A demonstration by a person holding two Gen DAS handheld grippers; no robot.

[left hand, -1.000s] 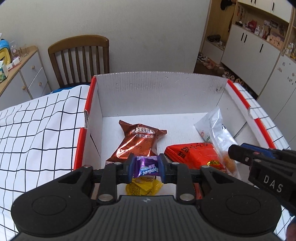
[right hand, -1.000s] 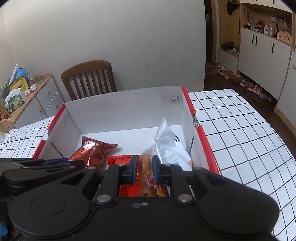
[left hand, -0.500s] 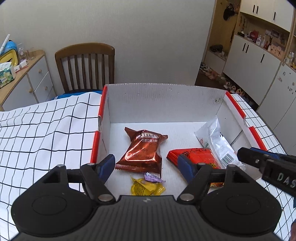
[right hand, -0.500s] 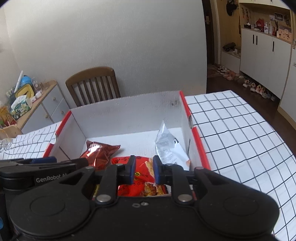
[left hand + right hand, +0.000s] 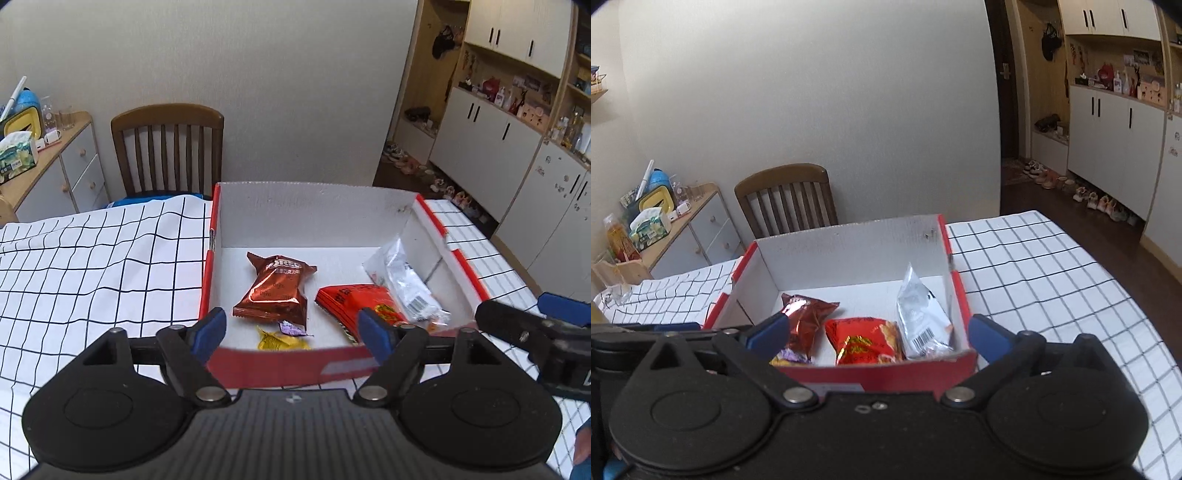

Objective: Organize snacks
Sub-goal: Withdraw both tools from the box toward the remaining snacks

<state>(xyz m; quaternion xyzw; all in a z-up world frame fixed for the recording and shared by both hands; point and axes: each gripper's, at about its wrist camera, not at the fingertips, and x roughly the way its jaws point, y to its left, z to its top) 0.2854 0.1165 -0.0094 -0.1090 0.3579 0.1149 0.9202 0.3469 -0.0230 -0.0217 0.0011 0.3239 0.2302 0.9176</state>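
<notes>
Red-rimmed white box (image 5: pixel 369 206) on checked worktop (image 5: pixel 92 266) holds brown Oreo pack (image 5: pixel 275 291), red pack (image 5: pixel 354 299), clear pack (image 5: pixel 404 277), small candies (image 5: pixel 282 338). Left claw (image 5: pixel 293 334) and right claw (image 5: pixel 877 336), both opening, empty, just short of the box's near wall.

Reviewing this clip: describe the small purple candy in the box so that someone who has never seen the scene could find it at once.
Find the red-and-white cardboard box on the checked tablecloth. Along its near wall, just below the brown Oreo packet, lies a yellow wrapper. The purple candy rests at that wrapper's upper edge: the smallest item there and the only purple one.
</notes>
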